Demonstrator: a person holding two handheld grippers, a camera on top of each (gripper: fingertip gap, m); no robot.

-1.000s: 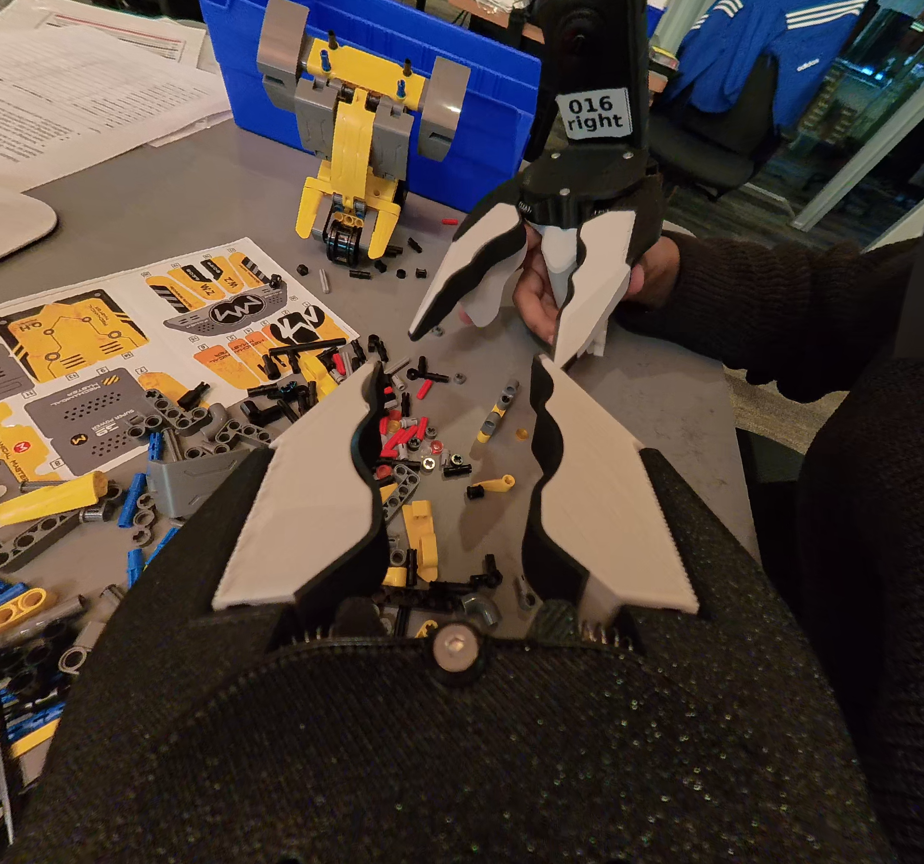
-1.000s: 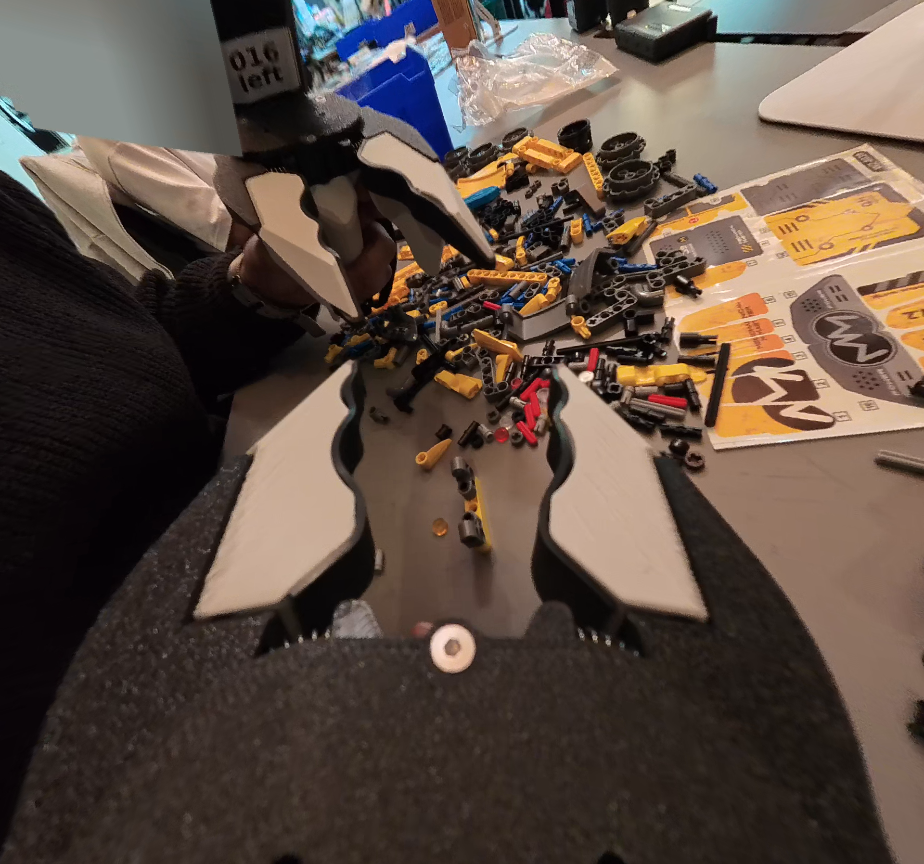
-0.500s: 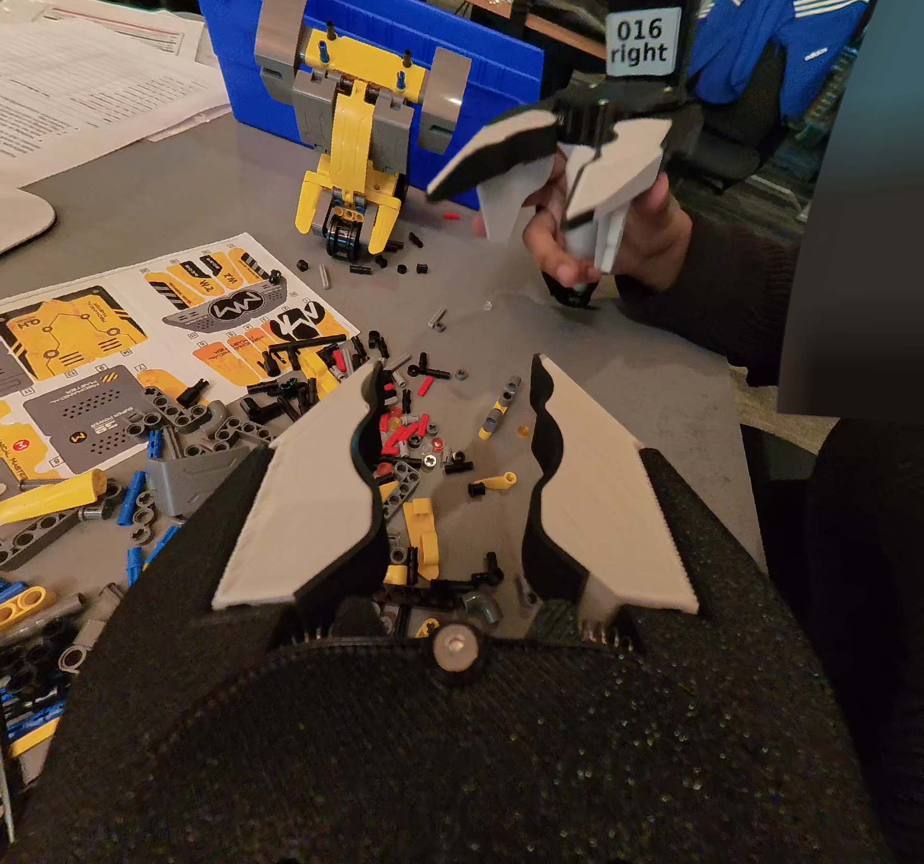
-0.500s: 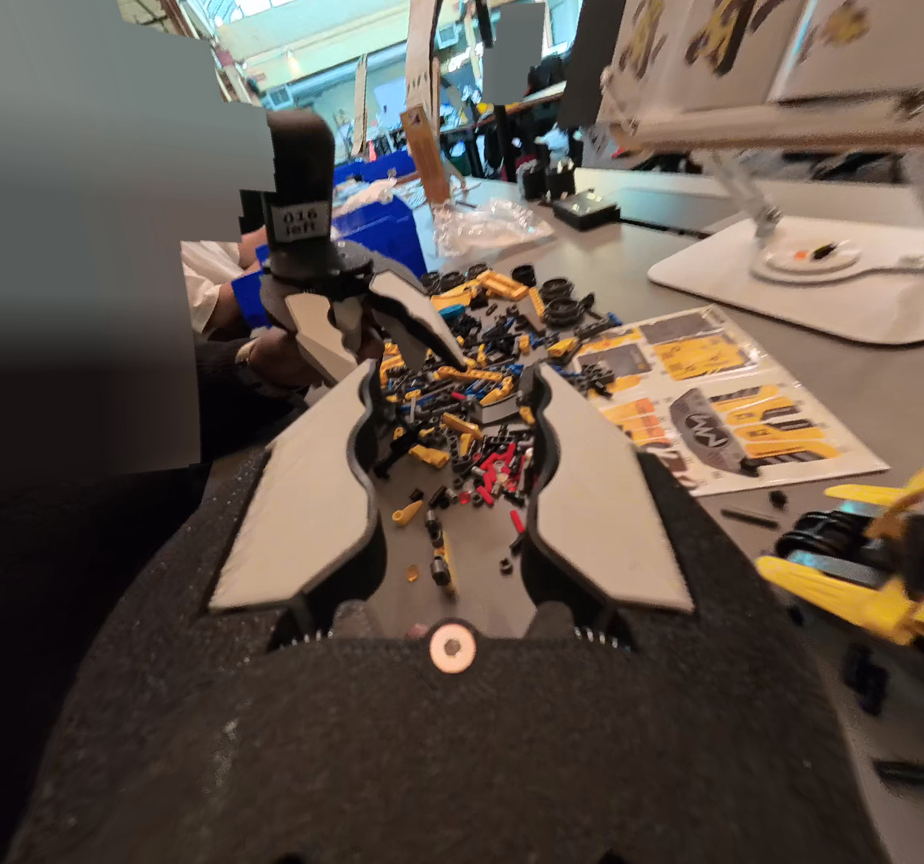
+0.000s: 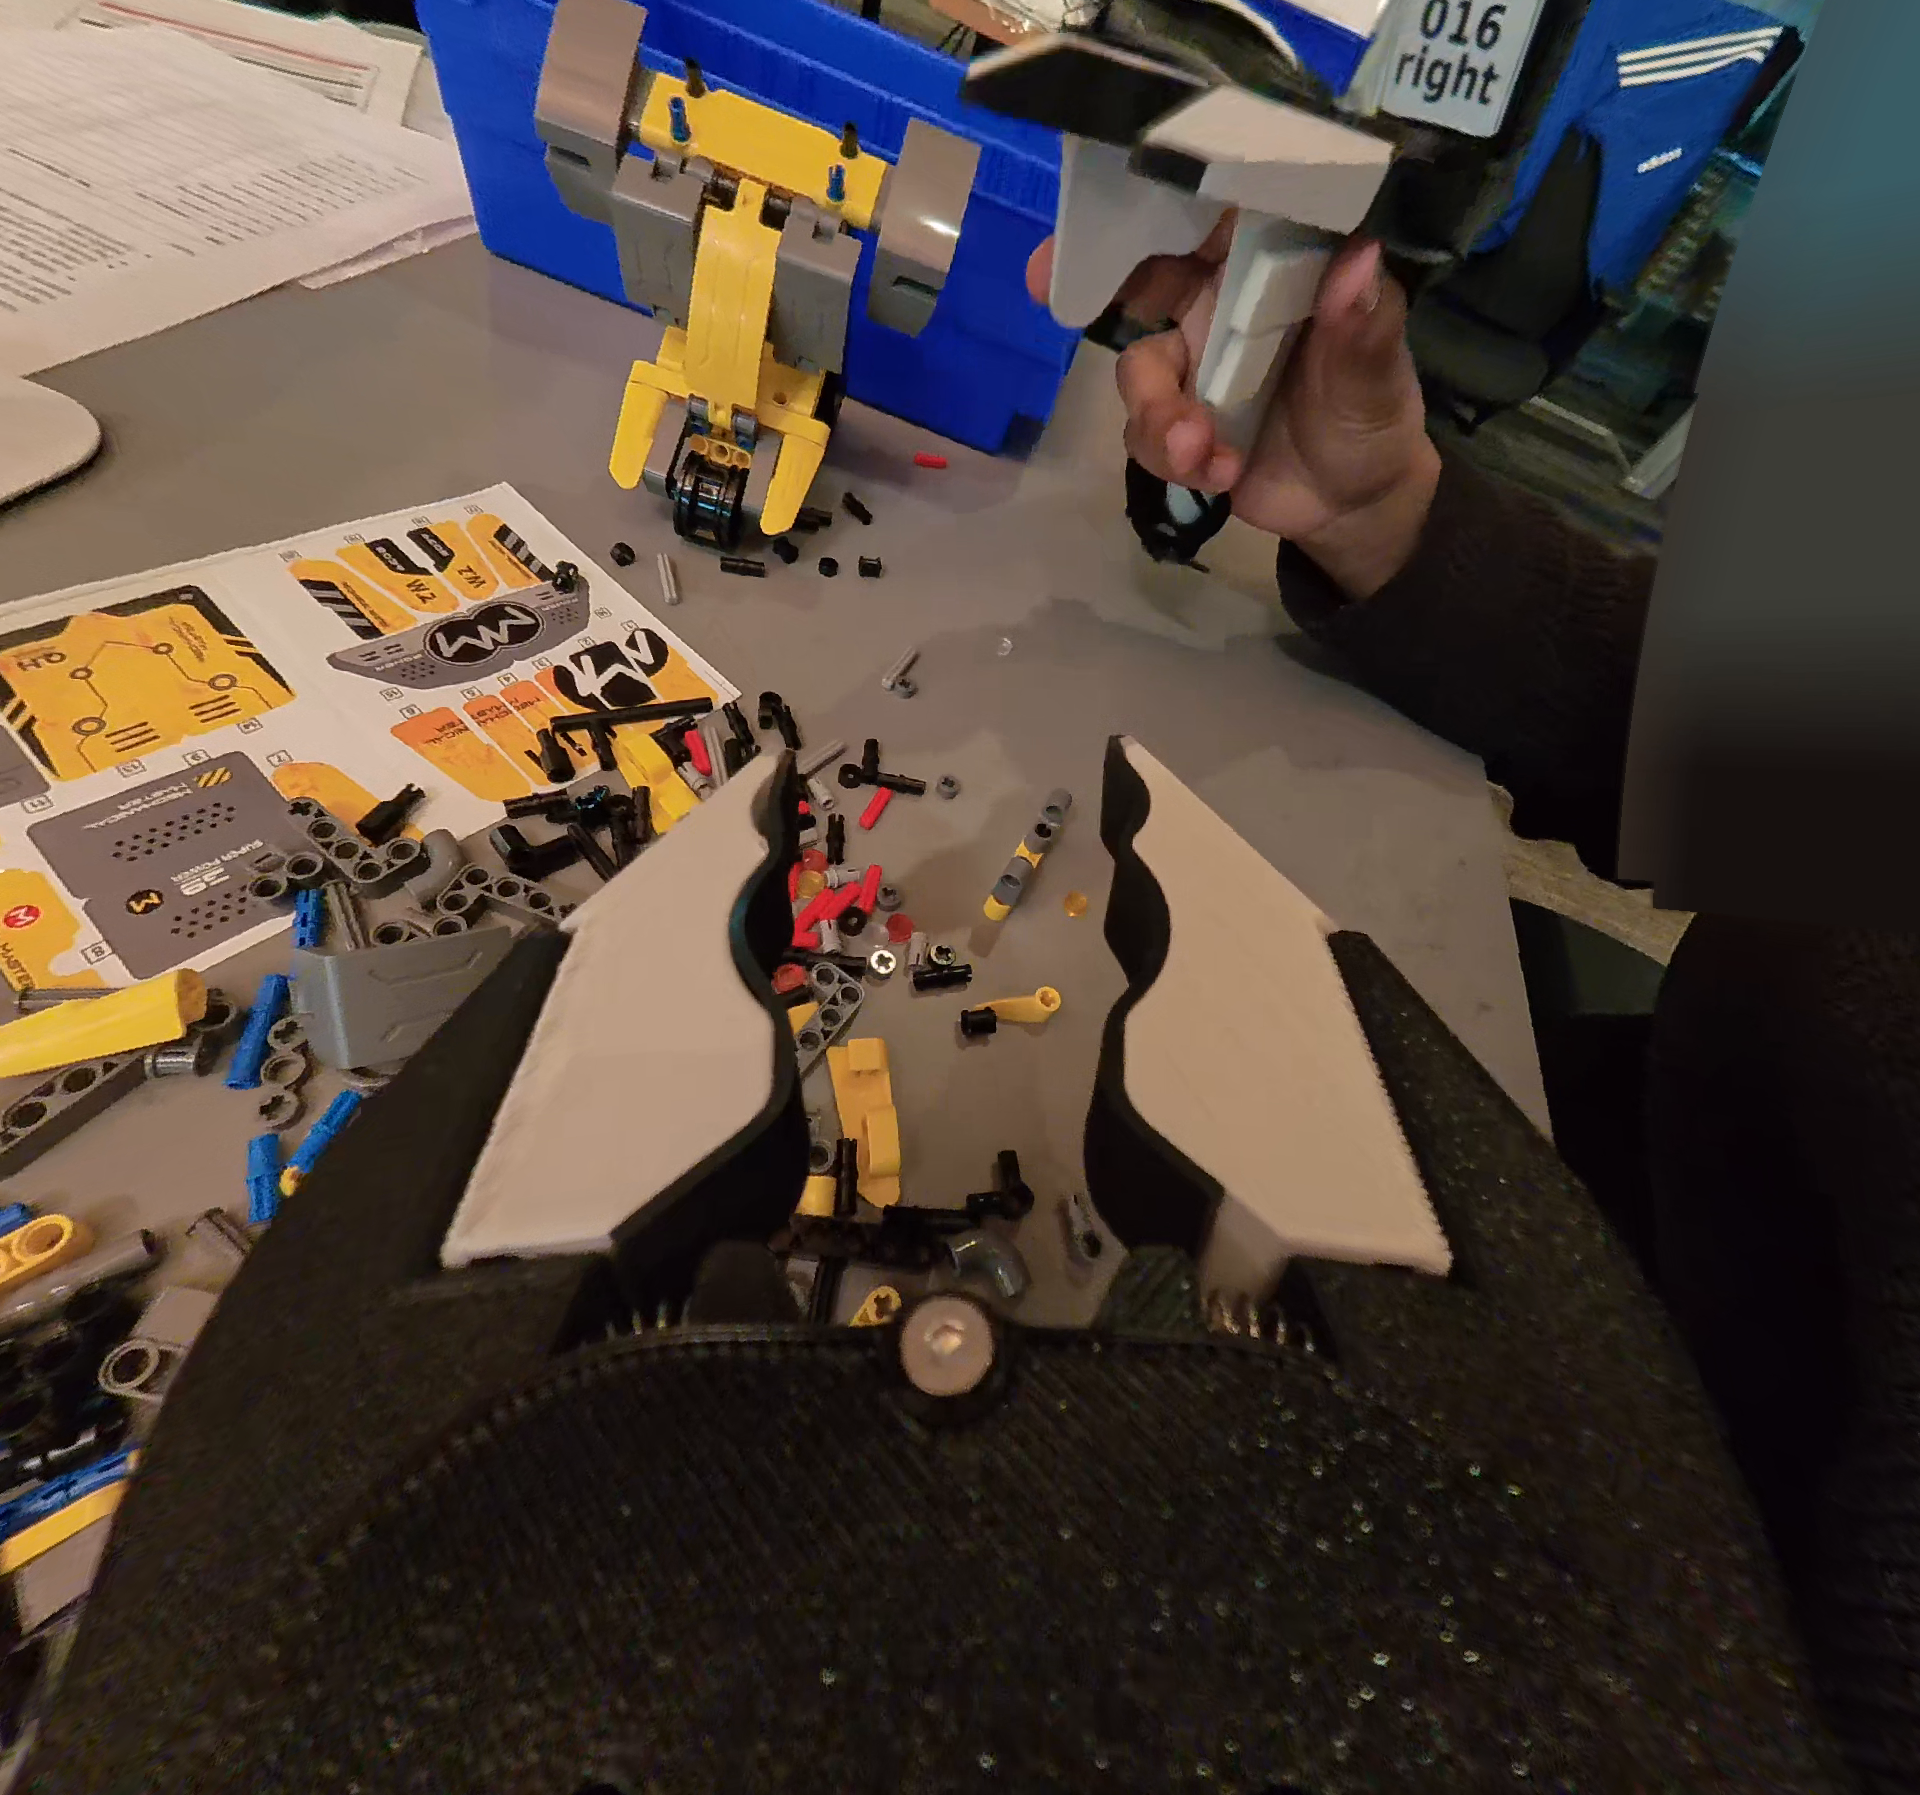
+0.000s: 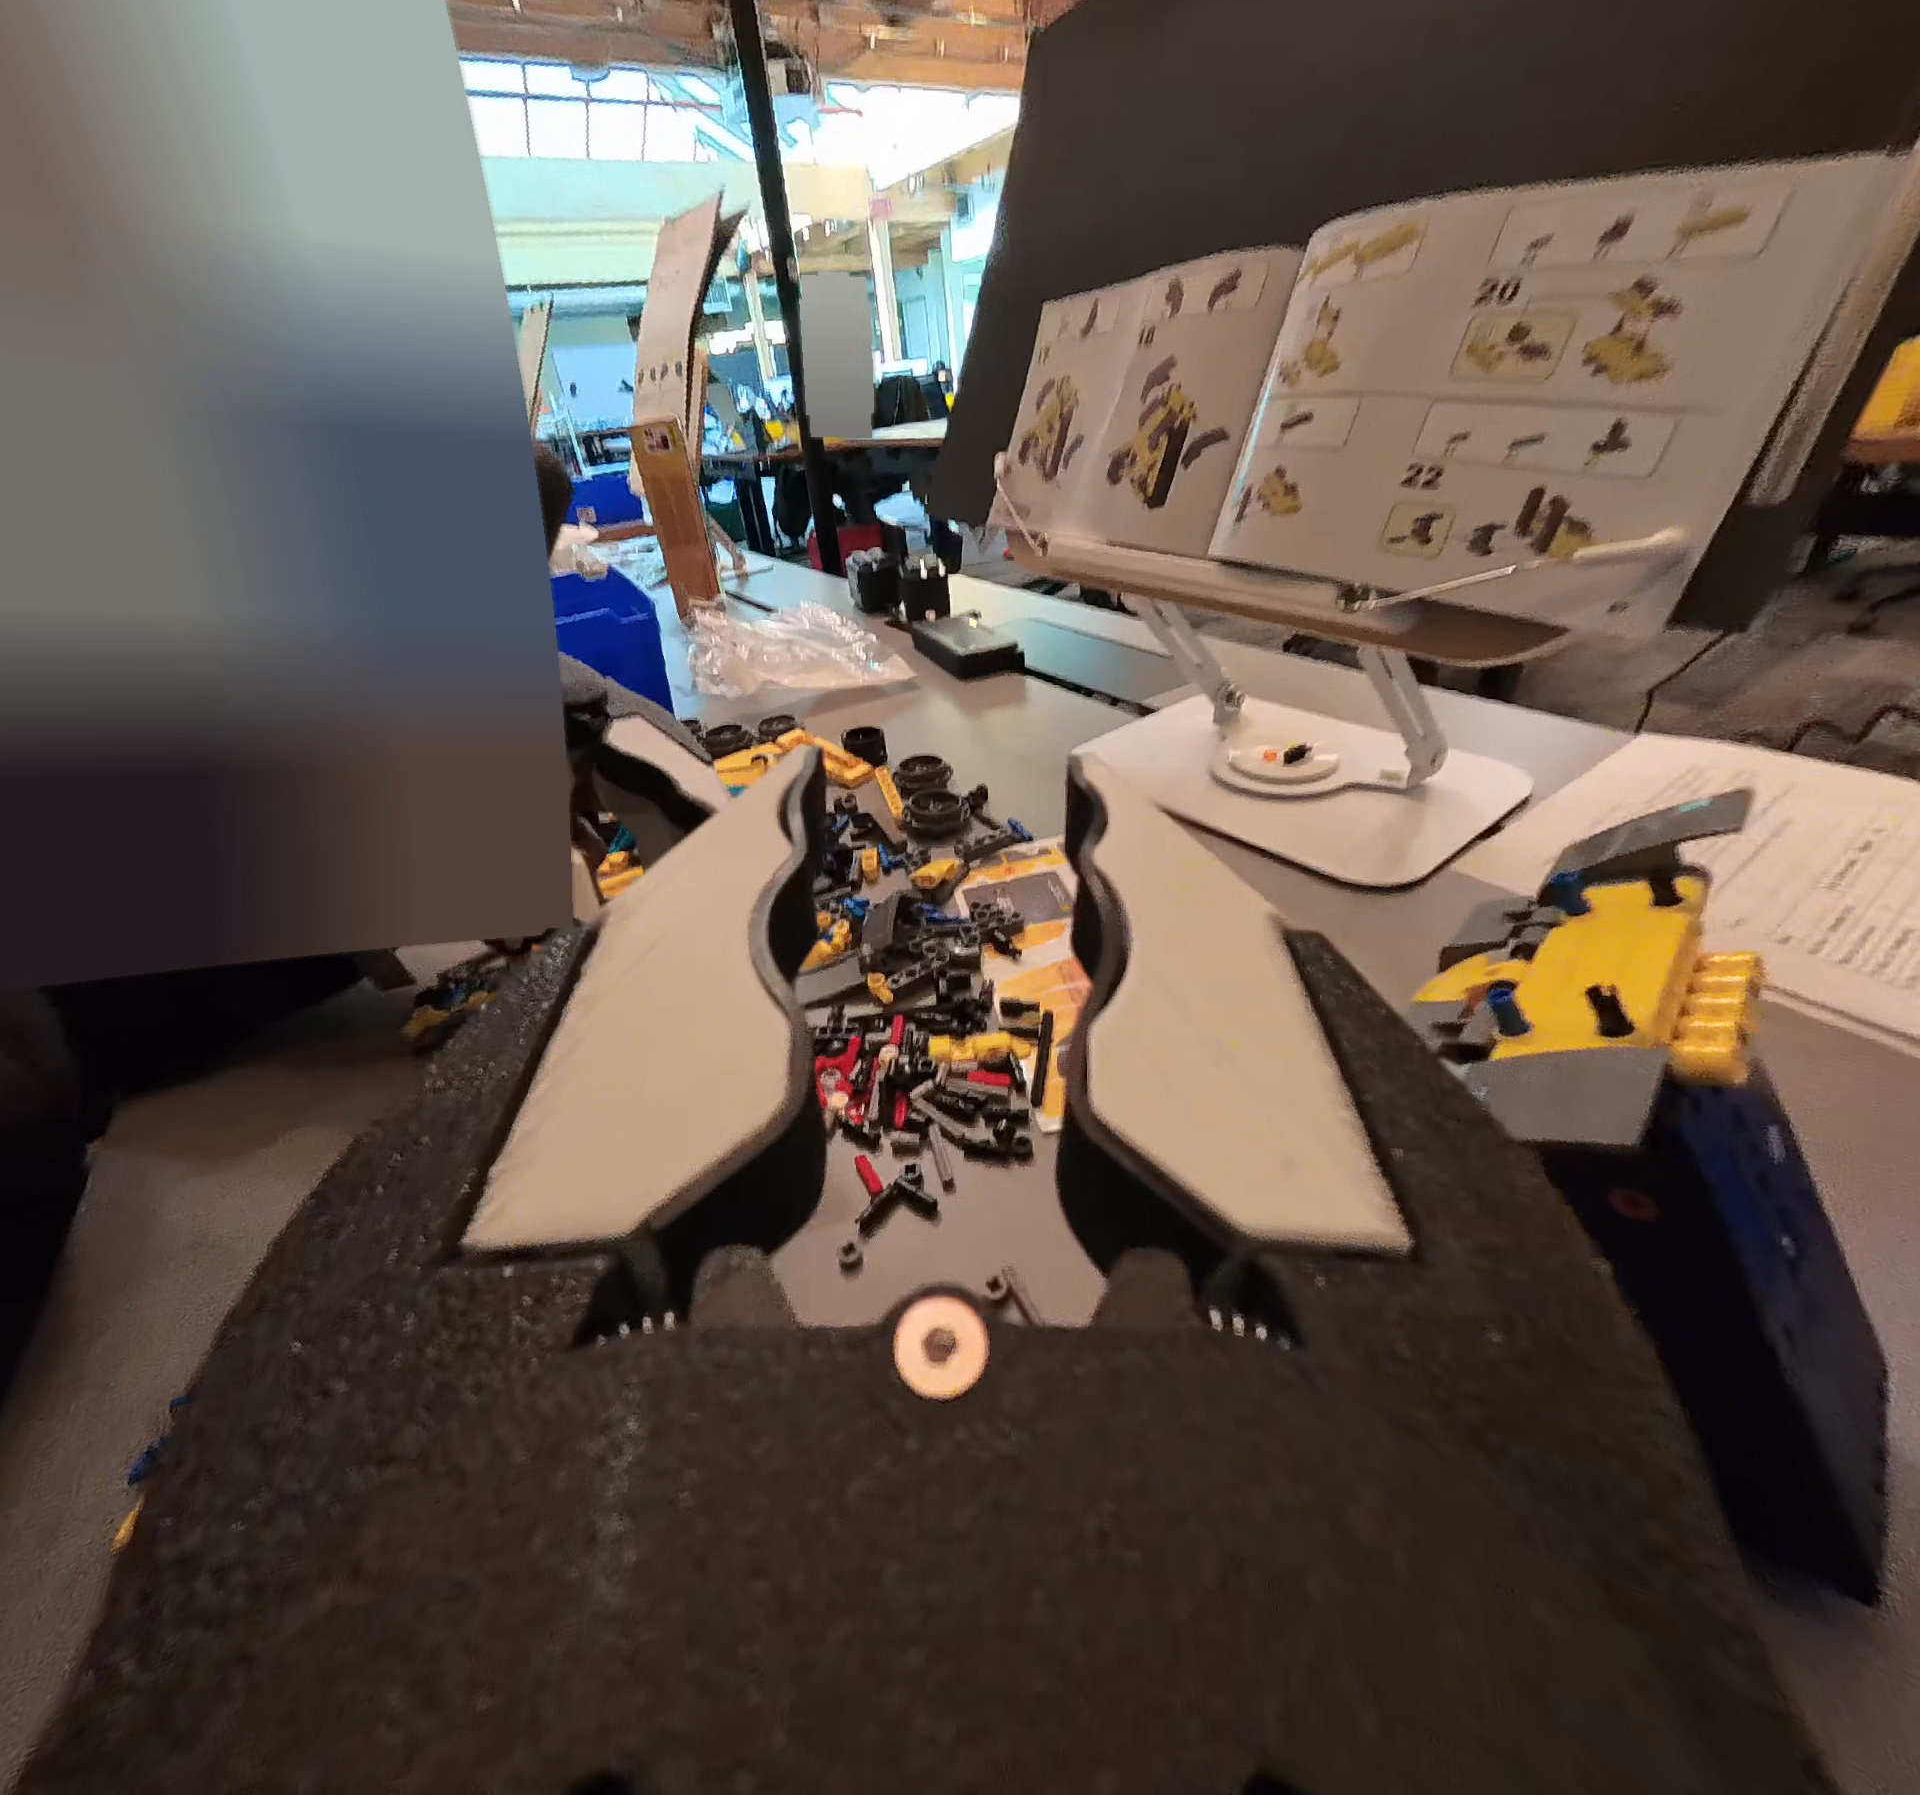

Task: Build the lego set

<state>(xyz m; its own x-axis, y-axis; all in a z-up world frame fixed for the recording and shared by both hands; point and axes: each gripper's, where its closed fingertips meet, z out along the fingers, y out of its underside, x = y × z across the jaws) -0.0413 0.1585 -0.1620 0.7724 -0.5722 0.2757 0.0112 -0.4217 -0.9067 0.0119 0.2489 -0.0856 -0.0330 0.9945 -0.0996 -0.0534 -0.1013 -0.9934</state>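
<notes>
Lifting higher, right tool (image 5: 1174, 109) faces the booklet (image 6: 1455, 395) now.

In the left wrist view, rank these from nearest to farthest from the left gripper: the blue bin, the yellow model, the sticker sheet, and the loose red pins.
From the left gripper:
1. Loose red pins, between its fingers.
2. Sticker sheet, ahead, left.
3. Yellow model, farther ahead.
4. Blue bin, right behind the model.
</notes>
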